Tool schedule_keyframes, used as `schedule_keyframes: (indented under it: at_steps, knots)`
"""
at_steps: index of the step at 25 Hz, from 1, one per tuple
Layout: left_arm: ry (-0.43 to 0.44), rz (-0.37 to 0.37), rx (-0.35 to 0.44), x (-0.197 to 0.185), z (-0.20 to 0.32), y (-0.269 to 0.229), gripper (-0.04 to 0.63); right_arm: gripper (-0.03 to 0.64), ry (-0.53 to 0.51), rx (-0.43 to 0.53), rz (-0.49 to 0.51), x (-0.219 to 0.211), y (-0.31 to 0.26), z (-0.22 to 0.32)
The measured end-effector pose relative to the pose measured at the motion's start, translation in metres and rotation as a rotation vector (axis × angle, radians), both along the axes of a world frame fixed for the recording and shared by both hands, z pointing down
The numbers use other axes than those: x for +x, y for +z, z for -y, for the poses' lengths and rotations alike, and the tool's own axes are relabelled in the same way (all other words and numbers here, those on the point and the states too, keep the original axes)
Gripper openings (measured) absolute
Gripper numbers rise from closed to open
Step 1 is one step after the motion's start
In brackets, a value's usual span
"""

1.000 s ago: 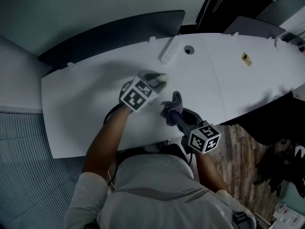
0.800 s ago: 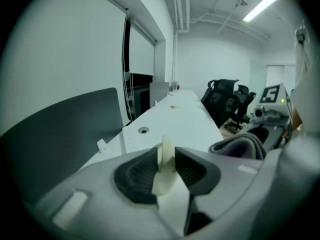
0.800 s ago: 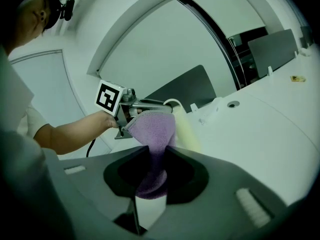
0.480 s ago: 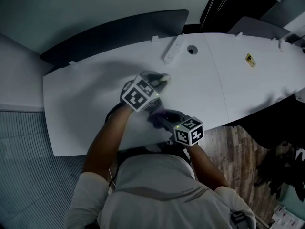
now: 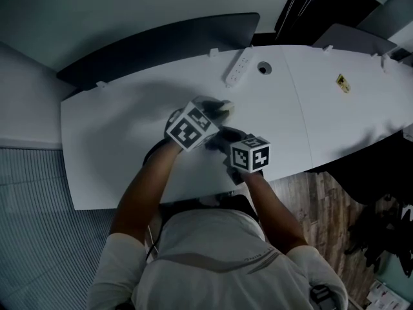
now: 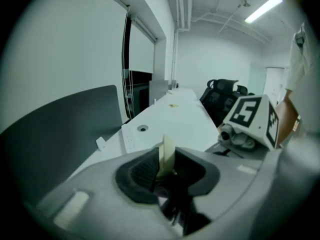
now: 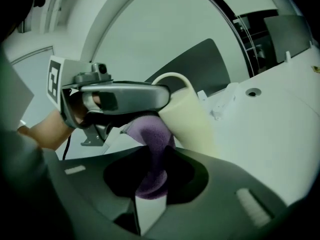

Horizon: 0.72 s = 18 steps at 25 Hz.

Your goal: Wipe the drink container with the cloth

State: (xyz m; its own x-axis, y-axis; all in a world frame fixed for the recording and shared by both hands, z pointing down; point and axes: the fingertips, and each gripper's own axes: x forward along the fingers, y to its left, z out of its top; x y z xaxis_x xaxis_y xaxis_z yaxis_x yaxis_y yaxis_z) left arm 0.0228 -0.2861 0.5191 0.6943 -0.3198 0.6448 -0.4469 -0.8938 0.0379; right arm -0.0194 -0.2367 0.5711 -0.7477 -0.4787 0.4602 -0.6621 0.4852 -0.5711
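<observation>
A cream mug [image 5: 224, 108] is held just above the white table [image 5: 110, 134]. My left gripper [image 5: 215, 112] is shut on it: in the left gripper view the mug's thin cream edge [image 6: 167, 151] stands pinched between the dark pads. My right gripper [image 5: 221, 139] is shut on a purple cloth [image 7: 152, 146], which bulges out of its jaws. The cloth presses against the mug's side [image 7: 189, 119] right below the left gripper's finger [image 7: 122, 96]. The right gripper's marker cube [image 6: 252, 116] shows close by in the left gripper view.
A white power strip [image 5: 239, 67] and a round cable hole [image 5: 263, 68] lie at the table's far edge, a yellow sticker [image 5: 342, 82] farther right. A dark partition [image 5: 161, 41] runs behind the table. Black office chairs [image 6: 222, 91] stand along its right side.
The right gripper has carried the cloth left and forward from the table's near edge up against the mug. The left gripper and mug have stayed in place.
</observation>
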Motion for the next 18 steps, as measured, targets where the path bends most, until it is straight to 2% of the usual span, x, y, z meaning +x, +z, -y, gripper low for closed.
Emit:
schedule_keyframes:
  at_steps: [5, 8, 15, 18]
  knots:
    - [0.008, 0.002, 0.0, 0.002, 0.0, -0.003, 0.094, 0.097, 0.133, -0.048, 0.064, 0.002, 0.011, 0.016]
    - [0.008, 0.0, -0.001, 0.002, 0.0, -0.003, 0.094, 0.098, 0.173, -0.092, 0.084, 0.003, 0.024, 0.018]
    - [0.002, 0.001, -0.006, 0.001, 0.001, 0.0, 0.094, 0.098, 0.164, -0.171, -0.081, 0.009, 0.078, 0.015]
    - [0.0, -0.001, -0.006, 0.001, 0.001, 0.001, 0.094, 0.098, 0.176, -0.209, -0.09, 0.007, 0.09, 0.012]
